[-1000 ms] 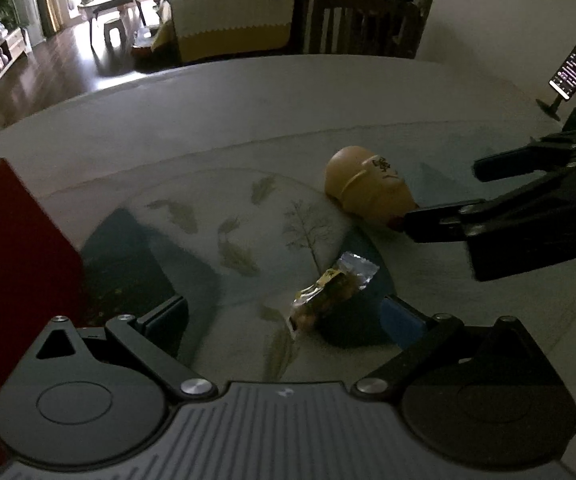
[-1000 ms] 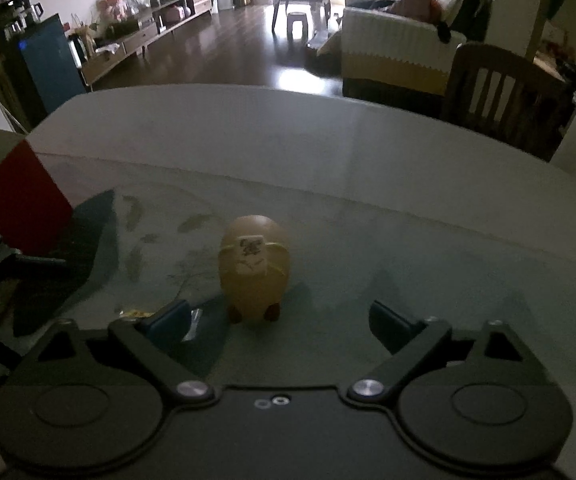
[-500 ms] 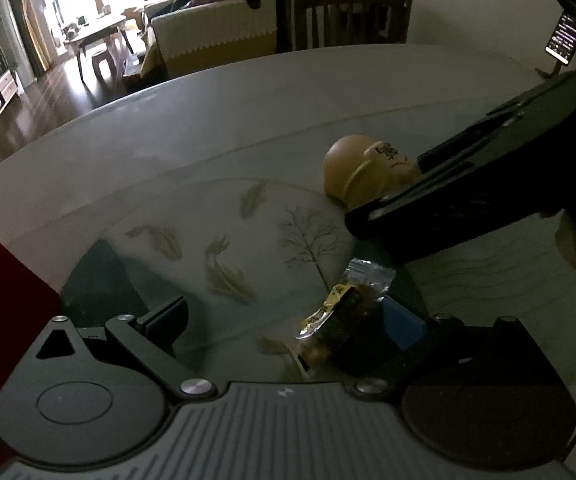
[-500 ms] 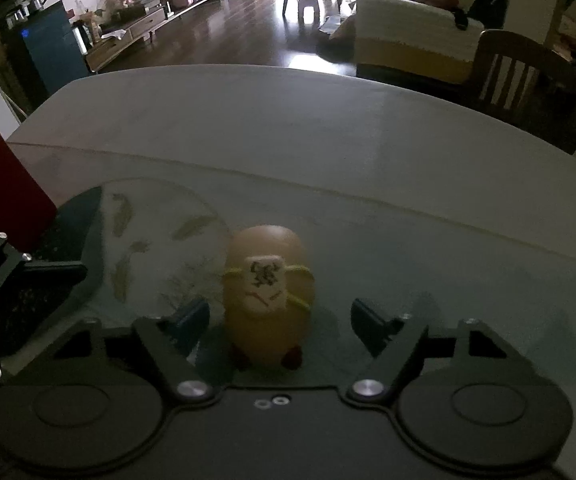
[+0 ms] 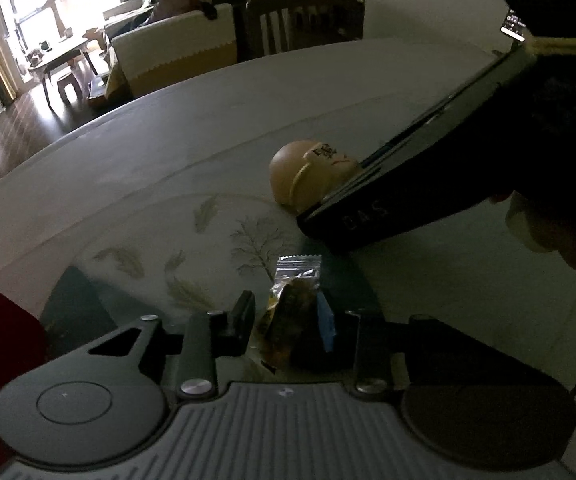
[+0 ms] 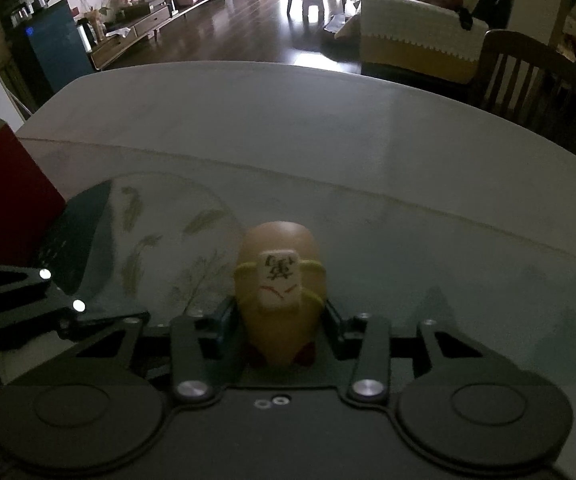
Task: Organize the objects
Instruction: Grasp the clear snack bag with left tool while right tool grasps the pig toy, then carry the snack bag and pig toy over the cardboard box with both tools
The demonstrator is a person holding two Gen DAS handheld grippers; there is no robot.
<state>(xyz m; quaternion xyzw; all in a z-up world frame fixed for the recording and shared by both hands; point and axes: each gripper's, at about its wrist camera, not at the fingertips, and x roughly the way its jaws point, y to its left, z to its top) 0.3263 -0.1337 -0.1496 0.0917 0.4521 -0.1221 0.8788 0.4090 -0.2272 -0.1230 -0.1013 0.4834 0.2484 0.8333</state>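
On the glass-topped table (image 6: 368,168), both pairs of tongs are closed on something at once. The right tongs (image 6: 279,320) grip a tan, egg-shaped figurine (image 6: 277,280) low on its body, one finger at its nine o'clock side and one at its three. The left tongs (image 5: 288,316) pinch a small snack packet (image 5: 294,292), which stands on end between a black finger and a blue pad (image 5: 325,324). Both things seem to sit on the table, the packet at about seven o'clock from the figurine in the left wrist view.

To do this step well, I would lift each straight up before carrying it off. The figurine looks smooth, hard and rounded, narrowing toward its base, so it could squirt out of a light pinch; a firm, level squeeze across the widest part should hold. A pale square tile with dark marks fronts it, yellow bands curve round its sides, and small red feet show beneath. The packet is crinkly, shiny foil with a flat crimped end; it will crumple rather than slip, so gentle pressure is enough.

The table surface is glossy and reflective, printed with leaves and a thin tree. A red box (image 6: 3,196) stands at ten o'clock from the figurine, possibly where things belong, though I cannot tell.
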